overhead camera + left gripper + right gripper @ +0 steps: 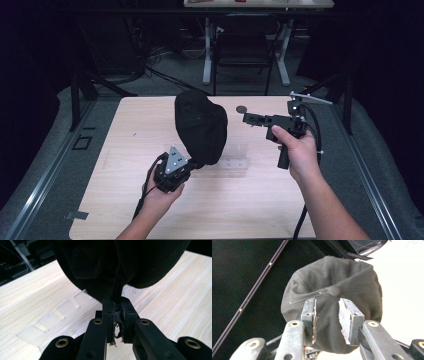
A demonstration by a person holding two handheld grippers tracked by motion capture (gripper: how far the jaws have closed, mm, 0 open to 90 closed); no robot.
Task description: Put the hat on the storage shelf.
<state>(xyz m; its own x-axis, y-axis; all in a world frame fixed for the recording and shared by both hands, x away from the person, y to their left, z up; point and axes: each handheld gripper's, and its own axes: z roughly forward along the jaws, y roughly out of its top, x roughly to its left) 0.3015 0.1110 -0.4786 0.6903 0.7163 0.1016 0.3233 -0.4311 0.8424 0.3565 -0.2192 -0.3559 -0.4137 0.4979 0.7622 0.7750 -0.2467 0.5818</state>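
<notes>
Left gripper clenched on black cap edge, probably strap; right gripper released, apart.

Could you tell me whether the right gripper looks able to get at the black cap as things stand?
Probably yes. The right gripper points at the black cap, jaws open with nothing between them, and bare space lies between. The left gripper holds the cap up by its edge.

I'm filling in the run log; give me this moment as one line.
left gripper: shut on black cap edge | right gripper: open, beside cap, apart | clear rack: on table
</notes>
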